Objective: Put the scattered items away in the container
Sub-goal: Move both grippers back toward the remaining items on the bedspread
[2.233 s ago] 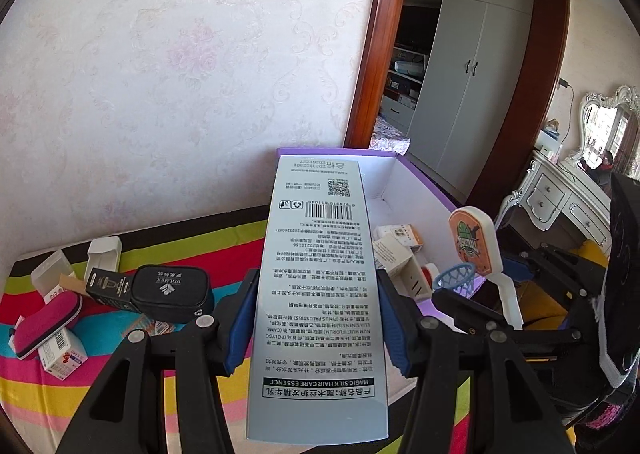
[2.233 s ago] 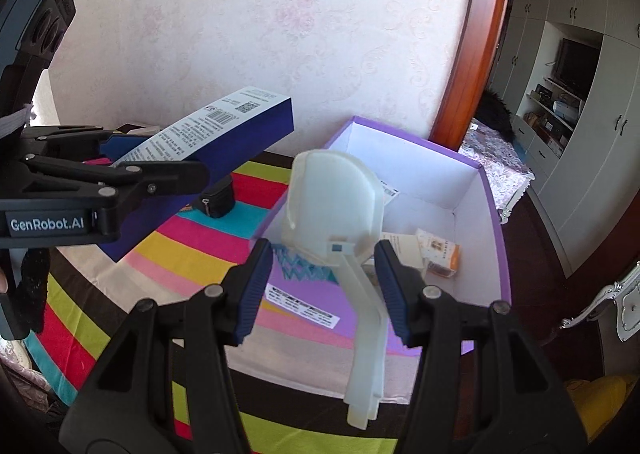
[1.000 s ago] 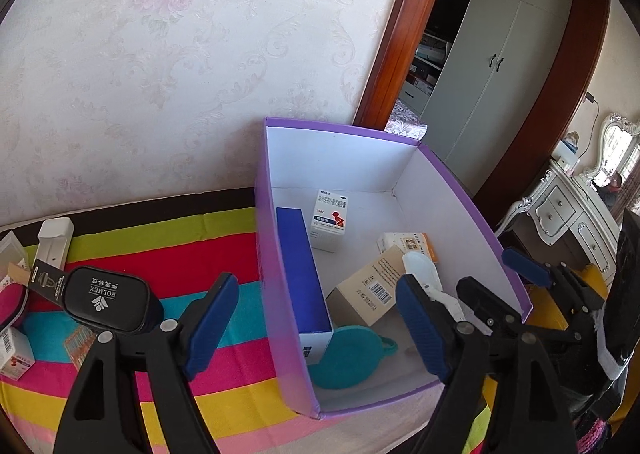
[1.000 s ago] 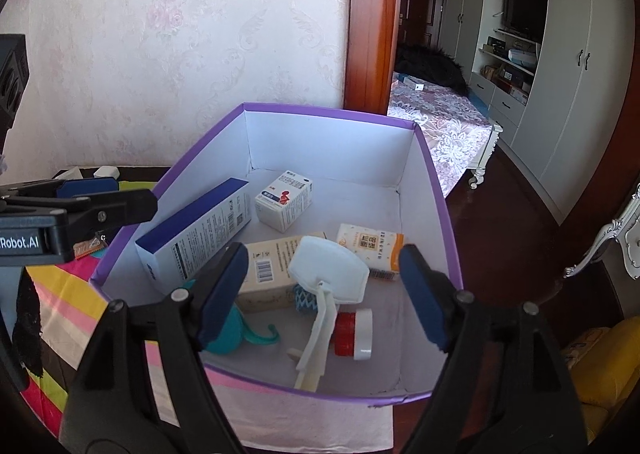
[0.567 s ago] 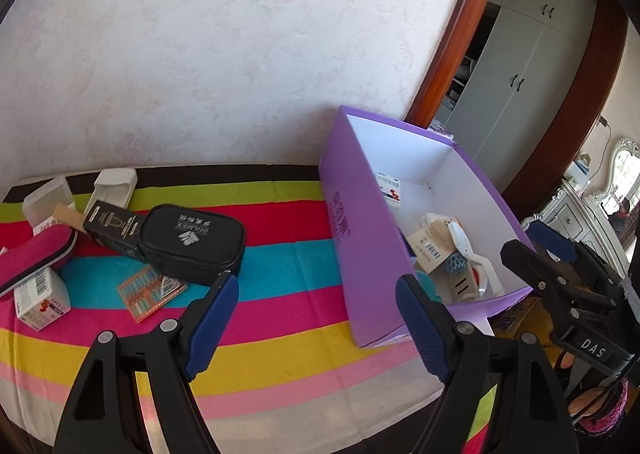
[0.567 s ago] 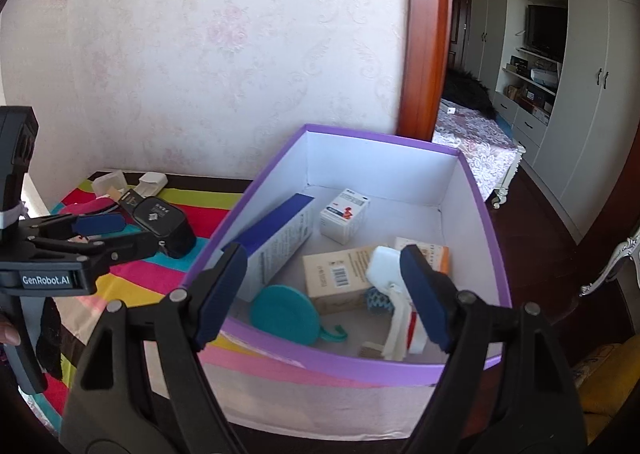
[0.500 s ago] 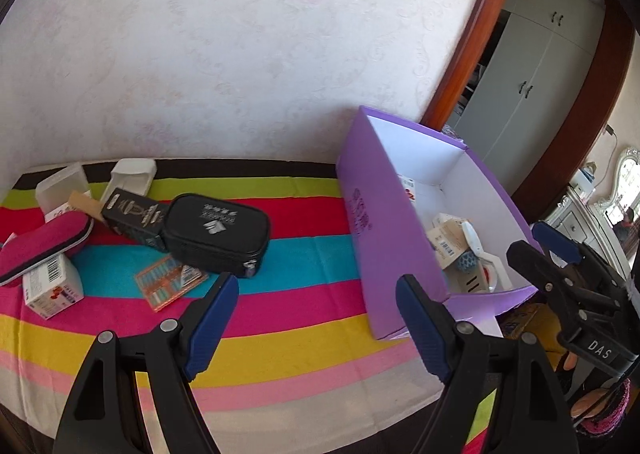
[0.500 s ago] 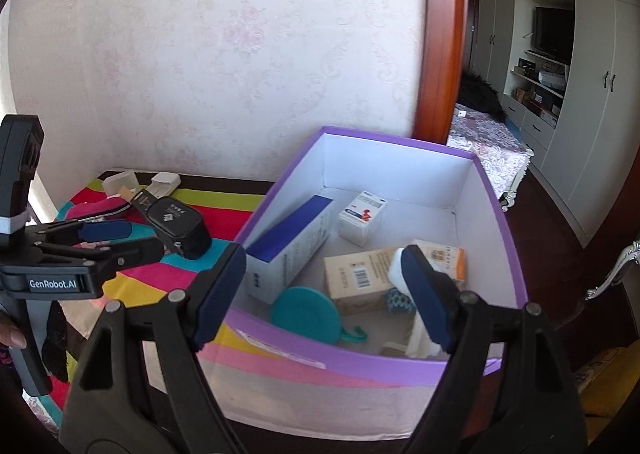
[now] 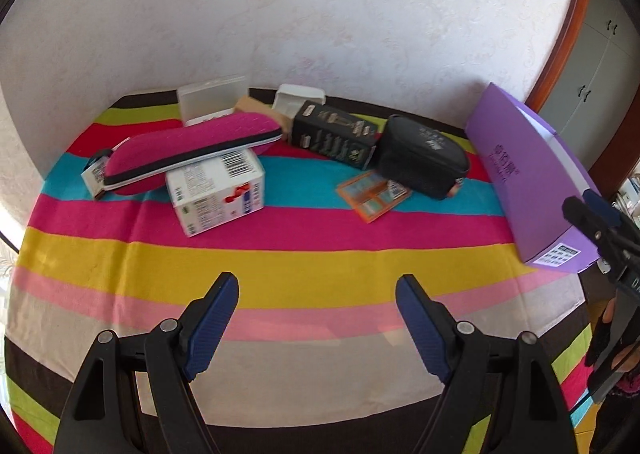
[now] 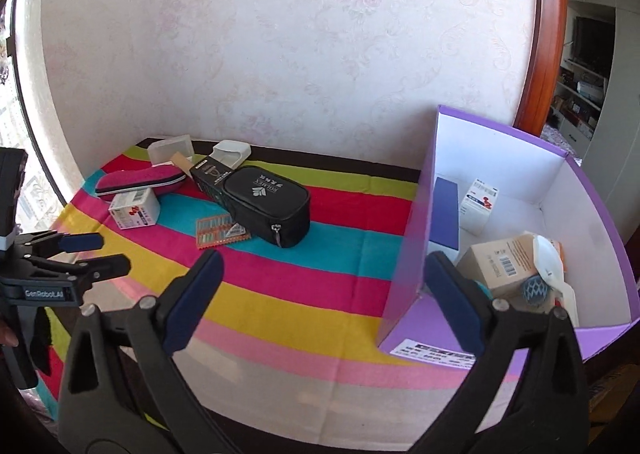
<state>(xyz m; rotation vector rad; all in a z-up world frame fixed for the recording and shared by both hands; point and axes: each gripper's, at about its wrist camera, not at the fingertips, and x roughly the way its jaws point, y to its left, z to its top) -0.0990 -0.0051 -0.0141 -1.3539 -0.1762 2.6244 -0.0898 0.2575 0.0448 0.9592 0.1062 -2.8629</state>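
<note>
The purple container (image 10: 500, 126) stands at the right end of the striped cloth and holds a long blue box (image 10: 446, 214), small cartons and a white brush (image 10: 556, 266). Scattered at the far left lie a pink case (image 9: 192, 150), a white medicine box (image 9: 218, 190), a black carton (image 9: 334, 134), a black pouch (image 9: 424, 156) and an orange card (image 9: 374, 194). My left gripper (image 9: 317, 280) hovers open over the yellow stripe, short of these items. My right gripper (image 10: 323, 260) is beside the container's left wall, its jaws opening with nothing between them.
A translucent plastic box (image 9: 212, 96) and a small white box (image 9: 298, 98) sit against the wallpapered wall. The cloth's front edge drops off below the grippers. A wooden door frame (image 10: 548, 34) and wardrobes stand beyond the container.
The blue box and white brush have been let go into the container. Both grippers have swung left, away from the container toward the scattered items. The right jaws stand wider than before.
</note>
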